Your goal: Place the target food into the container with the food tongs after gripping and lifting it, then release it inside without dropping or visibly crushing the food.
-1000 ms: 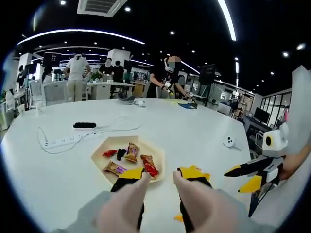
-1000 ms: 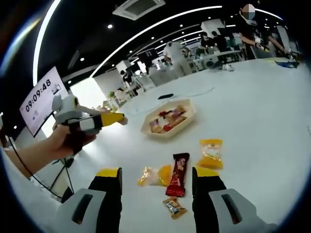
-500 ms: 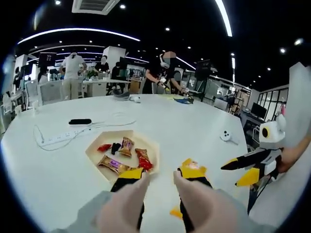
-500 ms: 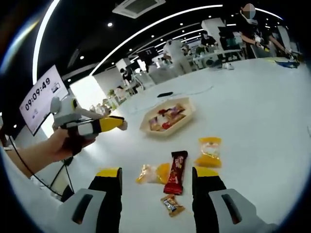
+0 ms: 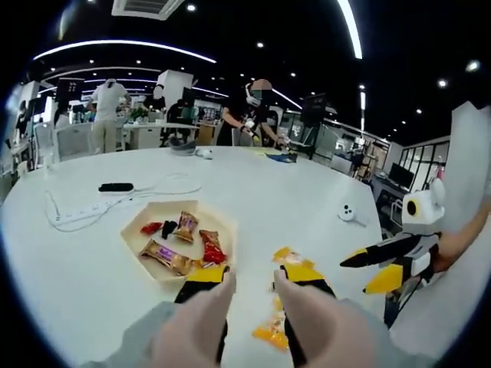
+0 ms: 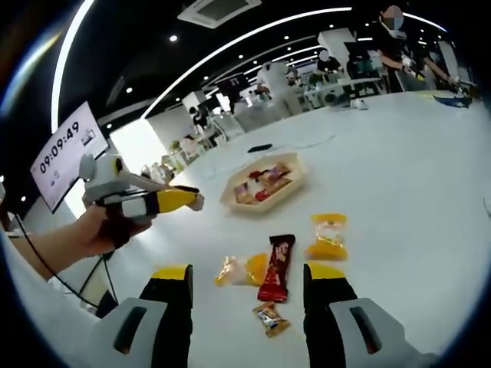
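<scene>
- Left gripper view: left gripper (image 5: 252, 280) hovers over the white table (image 5: 253, 192), jaws parted with a clear gap, nothing held.
- Tray (image 5: 136, 249) sits just beyond the left jaw tip, near the table's near edge. Holds five wrapped snacks by my count: gold bar (image 5: 167, 257), two red, one black, one brown.
- Yellow snack packets (image 5: 285, 256) lie loose by the right jaw tip, outside the tray; another orange one (image 5: 268, 334) shows low between the jaws. Exact count unclear, jaws cover part.
- Right gripper (image 5: 381, 270) comes in from the right, off the table edge, yellow tips apart, empty.
- Far side: power strip (image 5: 75, 213) with cable, black device (image 5: 116, 186), small white controller (image 5: 347, 214). Wide bare table between these and the tray.
- Right gripper view: right gripper (image 6: 249, 276) jaws wide apart, nothing gripped.
- Four loose snacks between and beyond the jaws: red bar (image 6: 277, 257), orange packet (image 6: 243, 270) touching its left side, yellow packet (image 6: 327, 236) near on the right, small brown candy (image 6: 269, 319) nearest the camera.
- Tray (image 6: 288, 192) well beyond them, several snacks inside, open table all around.
- Left gripper (image 6: 181, 199) held in a hand (image 6: 107, 230) at left, near the table edge; tips look close together, gap not clear from this angle.
- Wall screen (image 6: 65, 157) reads 09:09:49.
</scene>
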